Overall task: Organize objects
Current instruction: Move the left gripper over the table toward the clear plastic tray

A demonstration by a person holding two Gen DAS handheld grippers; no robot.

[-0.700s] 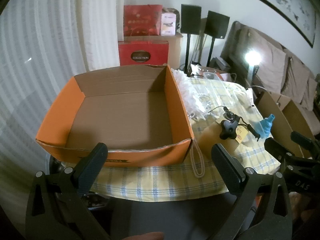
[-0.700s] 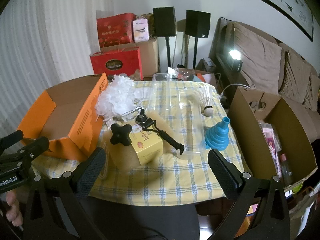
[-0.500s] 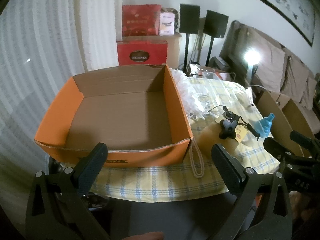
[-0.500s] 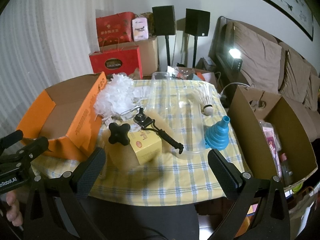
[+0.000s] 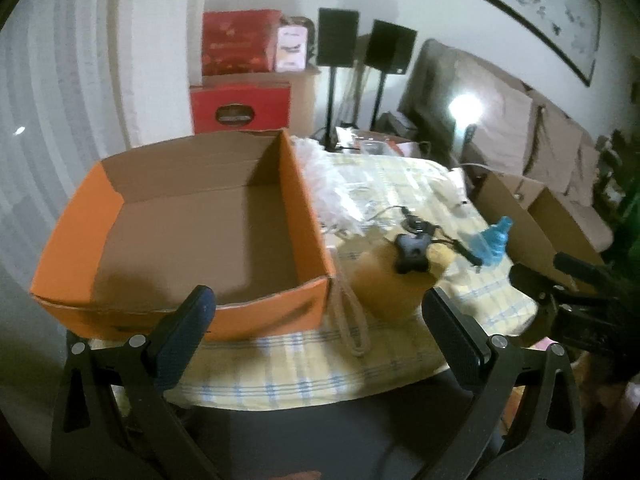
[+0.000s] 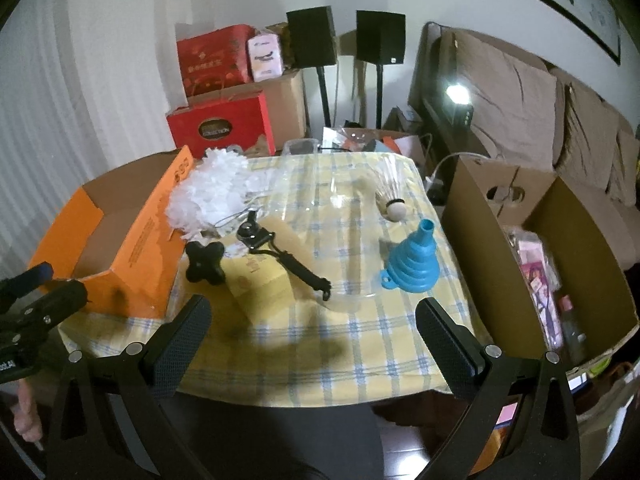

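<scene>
An empty orange cardboard box (image 5: 192,216) (image 6: 132,240) sits at the left of the checked tablecloth (image 6: 328,336). Right of it lie a black cross-shaped knob (image 6: 205,262) (image 5: 412,254), a yellow carton (image 6: 256,284), a black strap with a clip (image 6: 280,248), a blue folding funnel (image 6: 412,260) (image 5: 494,240), a shuttlecock (image 6: 392,196), a clear plastic lid (image 6: 344,216) and white fluffy filling (image 6: 212,196). A beige cord loop (image 5: 354,320) hangs by the box's corner. My left gripper (image 5: 320,332) is open before the box. My right gripper (image 6: 314,332) is open at the table's near edge.
A brown cardboard box (image 6: 552,248) holding packets stands right of the table. Red gift boxes (image 6: 220,120), two black speakers on stands (image 6: 344,36) and a sofa (image 6: 540,100) with a bright lamp (image 6: 458,92) fill the back. A hand (image 6: 28,420) shows at lower left.
Both grippers have moved forward and tilted, so the table and orange box look nearer and the left view is blurred. No object on the table has shifted.
</scene>
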